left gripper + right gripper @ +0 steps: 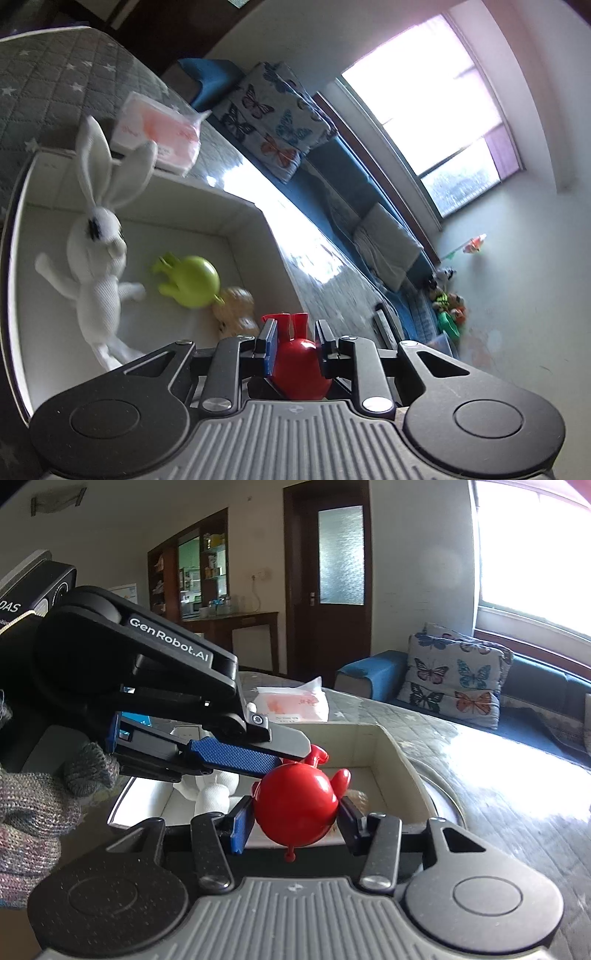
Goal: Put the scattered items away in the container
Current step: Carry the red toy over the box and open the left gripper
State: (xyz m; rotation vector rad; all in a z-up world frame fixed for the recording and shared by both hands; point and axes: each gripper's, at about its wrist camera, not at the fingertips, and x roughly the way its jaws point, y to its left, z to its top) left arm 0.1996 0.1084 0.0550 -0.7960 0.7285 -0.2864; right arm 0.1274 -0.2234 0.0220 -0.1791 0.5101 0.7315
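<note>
A red round plastic toy [299, 365] sits between my left gripper's [295, 341] blue pads, which are shut on it. In the right wrist view the same red toy [297, 805] is also pinched between my right gripper's [295, 818] pads, with the left gripper [236, 755] reaching in from the upper left above the white box [388, 749]. Inside the white box [207, 206] lie a white plush rabbit [98, 266], a green round toy [192, 280] and a tan plush toy [236, 308].
A pink tissue pack [162, 136] lies on the grey quilted cover [55, 85] behind the box. A butterfly cushion [454, 679] rests on a blue sofa [373, 672]. Several toys [448, 306] lie by the far wall.
</note>
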